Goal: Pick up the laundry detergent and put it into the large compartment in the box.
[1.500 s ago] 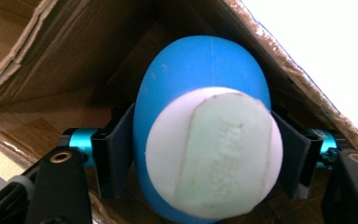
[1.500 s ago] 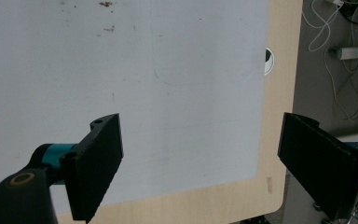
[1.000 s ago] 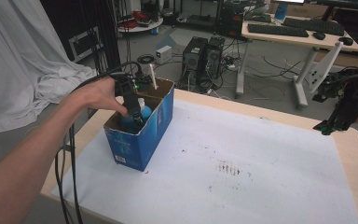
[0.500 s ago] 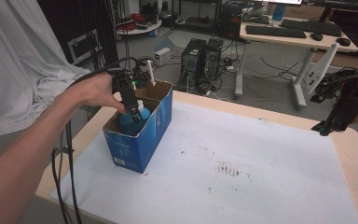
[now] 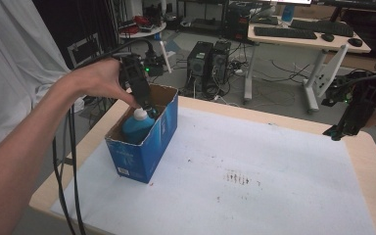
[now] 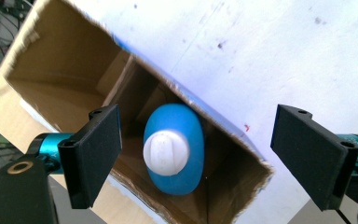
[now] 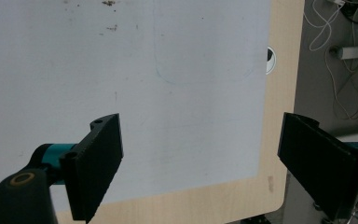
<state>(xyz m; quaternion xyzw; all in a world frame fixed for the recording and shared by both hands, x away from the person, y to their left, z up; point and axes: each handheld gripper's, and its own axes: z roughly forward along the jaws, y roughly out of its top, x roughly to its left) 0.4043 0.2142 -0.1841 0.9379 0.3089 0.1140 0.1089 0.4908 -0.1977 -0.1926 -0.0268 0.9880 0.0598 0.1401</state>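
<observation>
The blue bottle (image 6: 175, 149) with its white cap (image 6: 166, 153) stands upright inside the open cardboard box (image 5: 149, 147), and it lies directly below the left gripper (image 6: 196, 154), between the two fingers (image 6: 95, 154) but well beneath their pads, so nothing is held. The fingers have just been opening and now stand wide apart, with the cap showing in the gap and neither pad touching it. The bottle's long axis runs up and down, nearly in line with the way the left gripper points, so the fingers look straight down at its cap end-on. In the high view the left gripper (image 5: 144, 105) hangs just over the box's far end with the bottle (image 5: 137, 128) right under its tips. The right gripper (image 5: 342, 129) is well apart, out at the far right edge of the surface (image 5: 274, 196), its fingers (image 7: 98, 158) spread wide over bare white covering. The left hand is by far the nearer one; judging from this, the bottle looks already set down in the box, and clearing the box walls calls only for a straight lift away.
</observation>
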